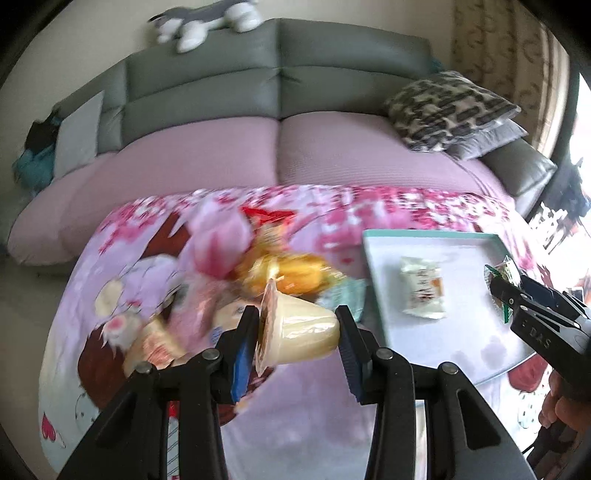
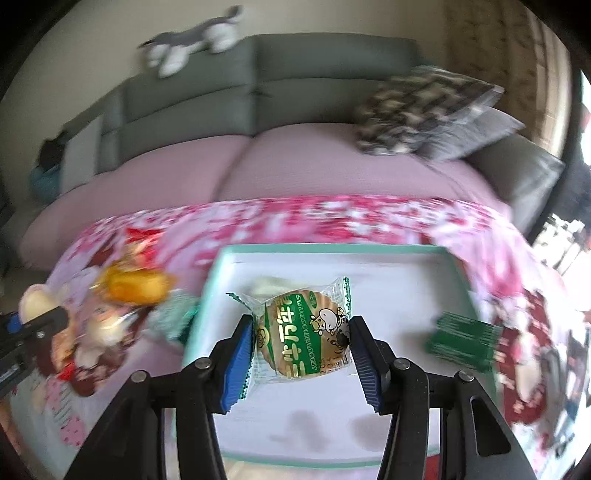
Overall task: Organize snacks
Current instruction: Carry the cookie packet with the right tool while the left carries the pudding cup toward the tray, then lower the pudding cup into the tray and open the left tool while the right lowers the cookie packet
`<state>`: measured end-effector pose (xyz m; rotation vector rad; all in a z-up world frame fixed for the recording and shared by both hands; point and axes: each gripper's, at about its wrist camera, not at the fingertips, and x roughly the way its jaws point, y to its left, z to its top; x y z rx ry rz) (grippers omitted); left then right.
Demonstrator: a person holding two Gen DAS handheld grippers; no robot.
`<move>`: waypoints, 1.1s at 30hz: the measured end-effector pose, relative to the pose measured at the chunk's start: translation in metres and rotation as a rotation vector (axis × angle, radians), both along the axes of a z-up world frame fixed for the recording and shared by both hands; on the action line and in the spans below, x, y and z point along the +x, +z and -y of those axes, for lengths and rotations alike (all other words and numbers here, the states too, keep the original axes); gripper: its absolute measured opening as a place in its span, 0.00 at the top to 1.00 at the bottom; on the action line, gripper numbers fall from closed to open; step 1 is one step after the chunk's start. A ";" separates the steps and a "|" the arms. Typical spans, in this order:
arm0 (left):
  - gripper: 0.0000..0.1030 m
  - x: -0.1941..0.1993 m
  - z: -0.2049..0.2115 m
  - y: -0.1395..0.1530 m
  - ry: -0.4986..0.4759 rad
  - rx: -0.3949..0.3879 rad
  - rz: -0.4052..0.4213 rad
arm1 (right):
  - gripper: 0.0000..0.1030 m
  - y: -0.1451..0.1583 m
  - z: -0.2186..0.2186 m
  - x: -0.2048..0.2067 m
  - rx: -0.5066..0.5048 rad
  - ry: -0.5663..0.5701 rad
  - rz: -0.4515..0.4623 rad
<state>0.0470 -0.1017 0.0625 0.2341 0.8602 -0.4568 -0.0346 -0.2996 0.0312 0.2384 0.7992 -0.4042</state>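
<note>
A cream pudding cup [image 1: 303, 328] lies on its side in my left gripper [image 1: 297, 314], which is shut on it above the pink blanket [image 1: 303, 417]. A blurred pile of snacks [image 1: 284, 273], orange and red wrappers among them, lies just beyond. My right gripper [image 2: 301, 321] is shut on a round cracker in a green wrapper [image 2: 303, 332], held over the white tray with a teal rim [image 2: 332, 248]. On the tray lie a white wrapped snack [image 1: 423, 291] and a dark green packet [image 2: 461, 341]. The tray [image 1: 424, 233] sits right of the pile.
Behind the blanket stands a grey sofa with a pink seat cover [image 1: 332, 147], a patterned cushion [image 1: 447, 110] and a plush toy [image 1: 207, 18] on its back. A person's hand [image 1: 561, 402] shows at the lower right. The snack pile [image 2: 129, 288] lies left of the tray.
</note>
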 end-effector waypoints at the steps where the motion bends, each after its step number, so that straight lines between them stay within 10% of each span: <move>1: 0.58 -0.002 0.008 0.002 -0.015 0.001 0.004 | 0.47 0.000 0.010 -0.005 0.004 -0.033 -0.006; 18: 0.58 -0.034 0.119 -0.015 -0.229 0.005 -0.009 | 0.47 -0.004 0.078 -0.054 -0.005 -0.270 -0.092; 33: 0.58 -0.027 0.113 -0.059 -0.166 0.070 -0.111 | 0.47 -0.041 0.080 -0.044 0.027 -0.244 -0.227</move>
